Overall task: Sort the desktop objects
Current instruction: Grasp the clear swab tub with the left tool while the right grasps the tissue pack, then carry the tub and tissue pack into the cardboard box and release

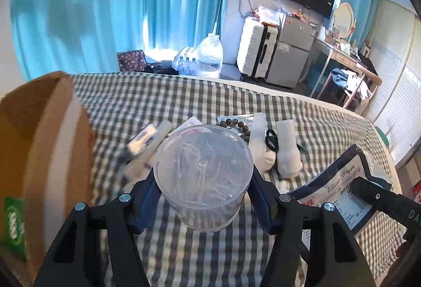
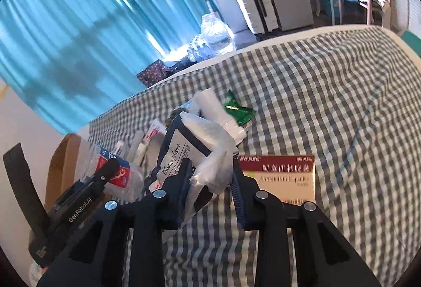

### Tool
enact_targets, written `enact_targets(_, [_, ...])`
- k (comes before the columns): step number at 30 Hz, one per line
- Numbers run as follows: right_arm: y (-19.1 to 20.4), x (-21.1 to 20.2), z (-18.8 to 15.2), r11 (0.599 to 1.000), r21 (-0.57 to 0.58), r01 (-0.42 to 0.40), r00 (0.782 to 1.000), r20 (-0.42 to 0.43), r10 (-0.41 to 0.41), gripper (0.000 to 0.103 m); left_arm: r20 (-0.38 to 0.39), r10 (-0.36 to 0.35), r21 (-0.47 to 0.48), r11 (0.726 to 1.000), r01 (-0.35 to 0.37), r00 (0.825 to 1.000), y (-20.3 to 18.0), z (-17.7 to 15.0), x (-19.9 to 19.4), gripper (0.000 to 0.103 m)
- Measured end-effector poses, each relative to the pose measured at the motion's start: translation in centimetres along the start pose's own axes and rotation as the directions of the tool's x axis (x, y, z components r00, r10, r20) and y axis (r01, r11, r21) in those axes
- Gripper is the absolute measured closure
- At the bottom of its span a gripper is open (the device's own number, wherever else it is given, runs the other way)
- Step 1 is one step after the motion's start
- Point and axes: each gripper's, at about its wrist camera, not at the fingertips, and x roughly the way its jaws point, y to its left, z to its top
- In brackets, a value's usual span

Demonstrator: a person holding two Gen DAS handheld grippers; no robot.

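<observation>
My left gripper (image 1: 204, 181) is shut on a clear round plastic tub (image 1: 202, 176) and holds it above the checked bedspread (image 1: 184, 102). My right gripper (image 2: 210, 179) is shut on a dark blue tissue paper pack (image 2: 179, 152) with crumpled clear wrap at its end; the pack also shows in the left wrist view (image 1: 339, 181). Behind the tub lie white tubes (image 1: 147, 145), a bead bracelet (image 1: 236, 125), white socks (image 1: 286, 152) and a black hair tie (image 1: 271, 139). A red and gold medicine box (image 2: 284, 174) lies right of my right gripper.
A brown cardboard box (image 1: 39, 145) stands at the left, with a green packet (image 1: 13, 223) at its front. A green sachet (image 2: 236, 108) lies on the bed. The left gripper holding the tub (image 2: 115, 174) shows in the right wrist view. Suitcase (image 1: 257, 50), fridge and water jug stand beyond the bed.
</observation>
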Motion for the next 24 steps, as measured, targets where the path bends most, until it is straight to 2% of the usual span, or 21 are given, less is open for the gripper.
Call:
enact_targets(7, [3.0, -5.3, -2.5, 0.998, -0.057, -0.025, 0.999, 0.026, 0.026, 0.075, -0.021, -0.012, -0.006, 1.000, 0.012, 1.000, 0.7, -1.5, -5.6, 0.040])
enact_targets(11, [4.7, -8.6, -4.0, 0.995, -0.093, -0.026, 0.998, 0.047, 0.030, 0.075, -0.037, 0.009, -0.001, 1.000, -0.009, 0.999, 1.5, -1.9, -8.5, 0.040])
enact_targets(16, [7.4, -12.9, -5.5, 0.990, -0.119, -0.073, 0.993, 0.081, 0.082, 0.075, 0.001, 0.010, -0.017, 1.000, -0.010, 1.000, 2.8, -2.0, -12.4, 0.040])
enact_targets(24, [12.7, -15.9, -6.8, 0.971, -0.222, -0.082, 0.987, 0.116, 0.110, 0.075, 0.074, 0.011, -0.018, 1.000, -0.010, 0.997, 5.4, -1.9, -17.4, 0.040])
